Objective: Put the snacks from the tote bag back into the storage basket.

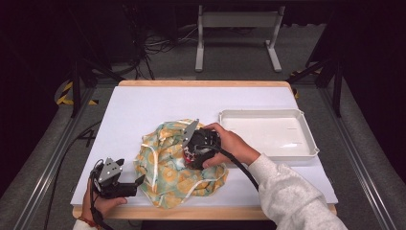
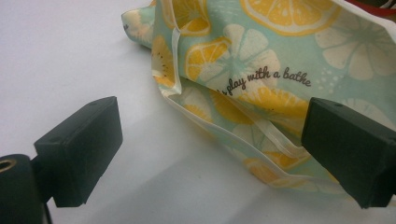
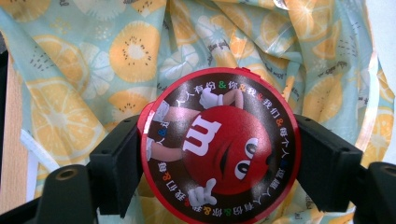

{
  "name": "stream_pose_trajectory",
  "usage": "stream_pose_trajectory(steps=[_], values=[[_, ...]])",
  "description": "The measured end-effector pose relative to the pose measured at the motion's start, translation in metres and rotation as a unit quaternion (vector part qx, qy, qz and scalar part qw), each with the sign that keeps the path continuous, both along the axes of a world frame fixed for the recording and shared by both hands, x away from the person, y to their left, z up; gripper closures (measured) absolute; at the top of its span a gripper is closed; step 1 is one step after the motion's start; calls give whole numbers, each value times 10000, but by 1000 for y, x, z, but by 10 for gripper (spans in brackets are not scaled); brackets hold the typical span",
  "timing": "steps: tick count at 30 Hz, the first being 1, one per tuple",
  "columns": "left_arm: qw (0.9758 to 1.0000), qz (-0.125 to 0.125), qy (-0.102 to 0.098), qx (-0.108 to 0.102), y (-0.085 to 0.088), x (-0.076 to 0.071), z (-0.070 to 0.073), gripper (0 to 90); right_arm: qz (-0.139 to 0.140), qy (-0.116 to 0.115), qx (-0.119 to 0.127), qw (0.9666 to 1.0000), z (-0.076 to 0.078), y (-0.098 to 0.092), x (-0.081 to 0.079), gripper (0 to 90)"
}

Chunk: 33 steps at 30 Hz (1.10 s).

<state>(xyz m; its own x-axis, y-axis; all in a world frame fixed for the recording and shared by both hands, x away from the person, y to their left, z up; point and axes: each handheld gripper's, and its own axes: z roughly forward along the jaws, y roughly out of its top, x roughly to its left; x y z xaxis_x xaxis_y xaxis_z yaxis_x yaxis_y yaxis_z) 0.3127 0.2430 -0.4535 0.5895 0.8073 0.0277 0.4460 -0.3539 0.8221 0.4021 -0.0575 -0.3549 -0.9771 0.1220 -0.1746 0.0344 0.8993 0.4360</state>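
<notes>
From above, your right gripper [image 1: 191, 143] rests on the crumpled lemon-print cloth bag [image 1: 167, 172] mid-surface, left of the white plastic tray [image 1: 268, 132]. Your left gripper [image 2: 210, 154] has its jaws spread wide and empty at the bag's edge. Your right jaws clamp a round red M&M's tin [image 3: 219, 144] over the fabric.

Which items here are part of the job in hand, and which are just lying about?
In play:
- right claw, shut on the round red M&M's tin
- lemon-print fabric bag under the tin
- left claw, open at the bag's edge

Probably lying about:
- white tray, empty, untouched
- grey metal stand on the floor beyond the table
</notes>
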Motion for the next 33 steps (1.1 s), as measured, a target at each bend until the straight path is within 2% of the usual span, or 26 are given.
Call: stream_pose_trajectory(steps=[21, 28, 33], values=[[10000, -23, -34, -16, 1, -1, 1, 59, -55, -57, 172, 9998, 9, 1, 6, 245], [10000, -22, -13, 8, 0, -2, 1, 64, -132, -54, 255, 9996, 18, -10, 6, 245], [10000, 34, -43, 13, 1, -2, 2, 63, -178, -150, 389, 9990, 22, -20, 9, 245]])
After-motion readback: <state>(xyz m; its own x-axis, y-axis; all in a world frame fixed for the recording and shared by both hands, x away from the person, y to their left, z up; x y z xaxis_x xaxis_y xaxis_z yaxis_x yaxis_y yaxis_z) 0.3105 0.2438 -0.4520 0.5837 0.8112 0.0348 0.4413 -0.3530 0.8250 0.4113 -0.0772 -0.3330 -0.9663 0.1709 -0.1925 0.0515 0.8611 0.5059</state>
